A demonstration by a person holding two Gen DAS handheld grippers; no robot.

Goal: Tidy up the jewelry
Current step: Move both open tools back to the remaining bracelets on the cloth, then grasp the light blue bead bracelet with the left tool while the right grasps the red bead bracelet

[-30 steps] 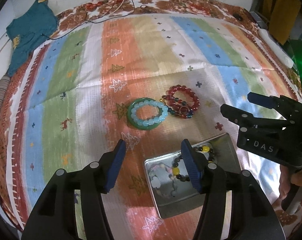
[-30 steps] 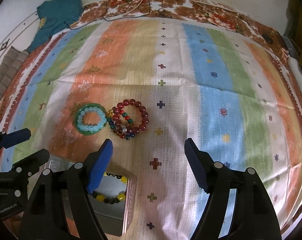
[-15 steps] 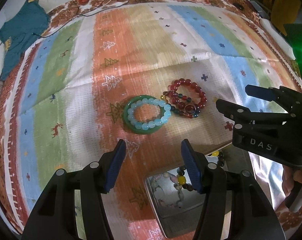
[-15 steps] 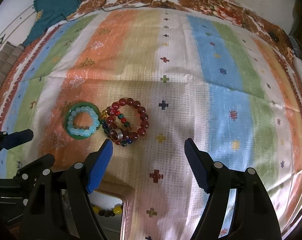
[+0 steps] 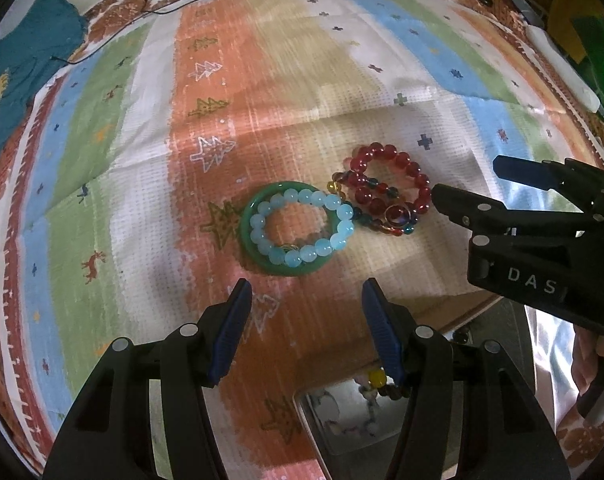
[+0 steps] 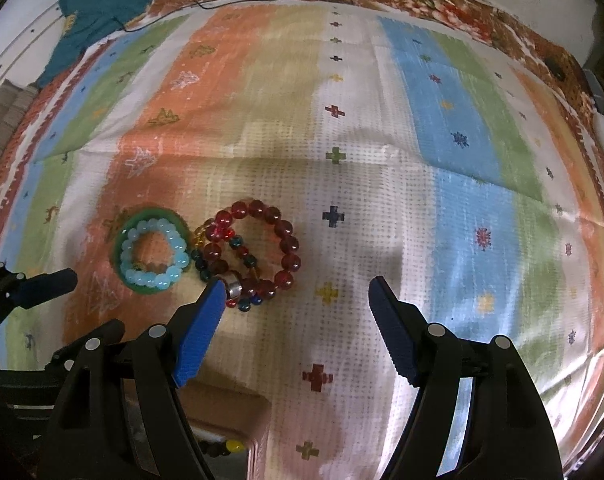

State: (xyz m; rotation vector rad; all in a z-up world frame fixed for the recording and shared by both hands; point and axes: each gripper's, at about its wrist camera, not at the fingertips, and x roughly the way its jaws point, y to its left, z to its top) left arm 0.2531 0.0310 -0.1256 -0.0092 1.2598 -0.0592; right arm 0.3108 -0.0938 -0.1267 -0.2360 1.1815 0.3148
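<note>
Both grippers have come down toward the bracelets on the bedspread point(image 5: 381, 80). Left gripper point(image 5: 303, 312) fingers wide, empty; bangle point(image 5: 262, 256) just ahead. Right gripper point(image 6: 294, 312) fingers wide, empty; red beads point(image 6: 286, 248) just ahead. Tin point(image 5: 341, 420) now behind the fingers: pickup is imminent.

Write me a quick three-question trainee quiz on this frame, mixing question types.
1. True or false: the light blue bead bracelet lies on top of the green bangle.
2. Which holds a bracelet? A) left gripper B) right gripper C) neither
3. Fill in: the red bead bracelet lies on the striped ____, outside the metal tin.

Key: 1 true; 2 C; 3 cloth.
</note>
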